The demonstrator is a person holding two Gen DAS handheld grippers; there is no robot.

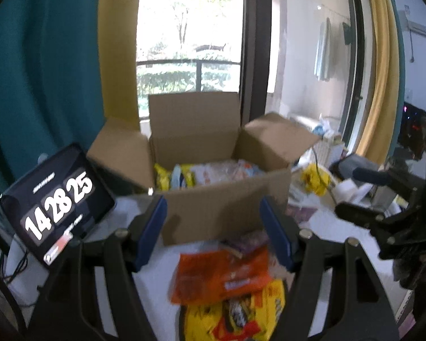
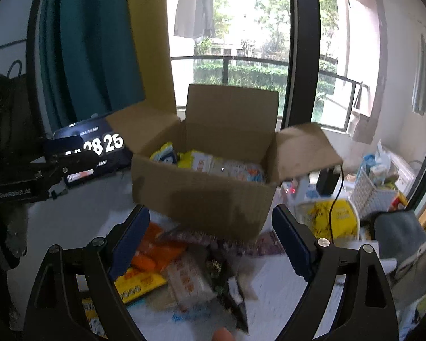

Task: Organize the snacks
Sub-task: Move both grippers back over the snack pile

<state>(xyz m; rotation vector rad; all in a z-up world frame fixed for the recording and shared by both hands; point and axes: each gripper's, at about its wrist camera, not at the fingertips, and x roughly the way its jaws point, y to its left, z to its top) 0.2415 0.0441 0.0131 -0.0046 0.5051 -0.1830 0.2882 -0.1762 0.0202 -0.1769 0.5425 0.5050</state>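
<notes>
An open cardboard box [image 1: 221, 207] stands on the white table, with several snack packets inside [image 1: 213, 173]. It also shows in the right wrist view [image 2: 201, 199]. My left gripper [image 1: 214, 233] is open and empty, above an orange packet [image 1: 221, 275] and a yellow packet [image 1: 235, 315] in front of the box. My right gripper [image 2: 213, 244] is open and empty over a pile of loose packets: orange [image 2: 156, 251], yellow [image 2: 140, 284], a pale one [image 2: 190, 284] and a dark one [image 2: 221, 244]. The right gripper's body shows at the right edge of the left wrist view [image 1: 383, 221].
A tablet showing a clock [image 1: 56, 201] leans at the left of the box. Clutter lies to the right: a yellow bag [image 2: 329, 218], a white basket [image 2: 372, 190], a grey cloth [image 2: 397, 236] and a black cable [image 2: 336, 199]. Window and curtains stand behind.
</notes>
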